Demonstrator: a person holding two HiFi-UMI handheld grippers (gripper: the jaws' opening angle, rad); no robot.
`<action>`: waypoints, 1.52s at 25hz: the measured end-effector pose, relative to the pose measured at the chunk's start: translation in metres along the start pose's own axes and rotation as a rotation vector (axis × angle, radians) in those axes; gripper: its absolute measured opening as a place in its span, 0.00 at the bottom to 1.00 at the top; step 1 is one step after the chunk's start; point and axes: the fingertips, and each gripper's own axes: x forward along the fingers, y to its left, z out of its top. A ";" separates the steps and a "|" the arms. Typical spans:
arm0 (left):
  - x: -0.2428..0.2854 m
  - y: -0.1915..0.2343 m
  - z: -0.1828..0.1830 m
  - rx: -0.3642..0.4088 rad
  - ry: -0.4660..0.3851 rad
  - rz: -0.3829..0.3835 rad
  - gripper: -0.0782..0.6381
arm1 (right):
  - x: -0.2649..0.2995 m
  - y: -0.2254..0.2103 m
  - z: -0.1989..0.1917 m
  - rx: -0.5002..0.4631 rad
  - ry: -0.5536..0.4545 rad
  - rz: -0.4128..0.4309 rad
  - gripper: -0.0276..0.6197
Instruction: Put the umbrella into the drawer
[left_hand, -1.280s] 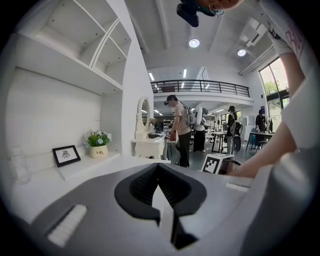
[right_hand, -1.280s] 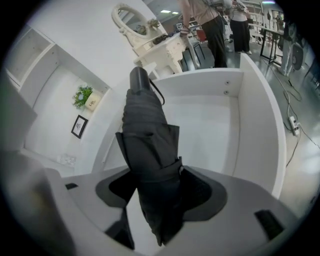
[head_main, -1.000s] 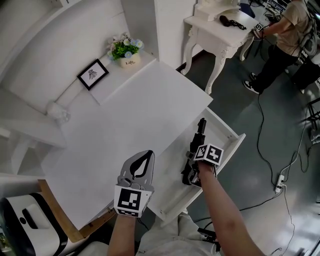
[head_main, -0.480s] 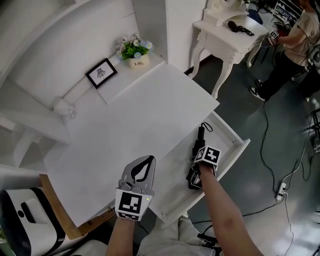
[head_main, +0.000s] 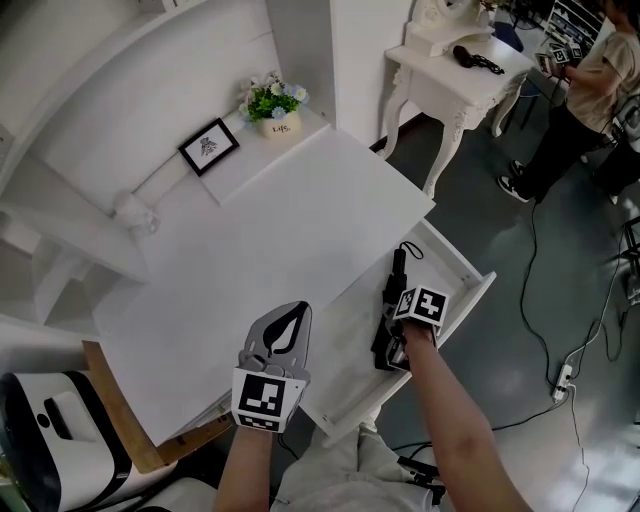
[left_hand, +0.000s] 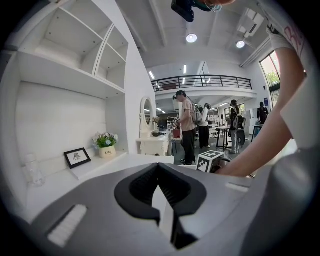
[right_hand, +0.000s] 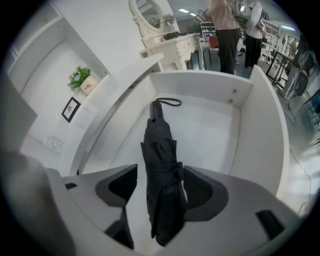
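A folded black umbrella (head_main: 391, 300) (right_hand: 160, 170) lies lengthwise on the floor of the open white drawer (head_main: 462, 276) (right_hand: 260, 135), its strap end pointing away from me. My right gripper (head_main: 393, 318) (right_hand: 160, 187) is down in the drawer with its jaws either side of the umbrella's body. They stand apart, with a thin strip of drawer floor showing by the left jaw. My left gripper (head_main: 296, 314) (left_hand: 162, 210) hovers shut and empty over the near edge of the white desk top (head_main: 270, 235), left of the drawer.
A flower pot (head_main: 273, 101), a framed picture (head_main: 208, 146) and a glass jar (head_main: 133, 212) stand along the desk's back ledge. A white side table (head_main: 450, 70) and a person (head_main: 585, 90) are at the far right. Cables and a power strip (head_main: 561, 378) lie on the floor.
The head view has shifted slightly. Both grippers and the umbrella hold about the same places, with the umbrella staying in the drawer.
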 end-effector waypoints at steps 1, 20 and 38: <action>-0.002 0.000 0.003 0.000 -0.005 0.005 0.12 | -0.005 0.002 0.001 -0.005 -0.003 0.008 0.47; -0.037 0.009 0.060 0.017 -0.122 0.075 0.12 | -0.119 0.056 0.031 -0.221 -0.227 0.153 0.05; -0.065 0.002 0.096 0.010 -0.220 0.123 0.12 | -0.235 0.089 0.036 -0.539 -0.526 0.203 0.05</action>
